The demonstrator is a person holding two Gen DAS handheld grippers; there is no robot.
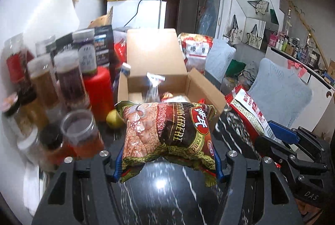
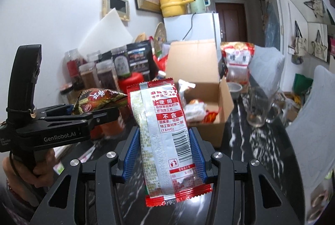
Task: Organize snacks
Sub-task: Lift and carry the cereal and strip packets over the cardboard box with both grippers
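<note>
Nearest the lens in the left wrist view, the left gripper (image 1: 167,164) is clamped on a brown cereal bag (image 1: 167,130), its blue pads pressing the bag's lower edges while most of the bag bulges free above the dark marble table (image 1: 163,199). In the right wrist view, the right gripper (image 2: 164,151) is closed on a red-and-silver snack packet (image 2: 161,130) that stands upright between its pads. The open cardboard box (image 2: 209,103), already holding a few packets, sits at about one o'clock from the packet and at twelve o'clock beyond the cereal bag.

The cereal bag is pinched only near its bottom seam, so it could sag or slip out on the way to the box. A row of jars (image 1: 69,78) crowds the table at ten o'clock from the cereal bag; a wide swing could knock them over. An empty glass (image 2: 257,107) stands at three o'clock, just beside the box, within reach of a careless right gripper. Both packs aimed at one opening could also collide.
</note>
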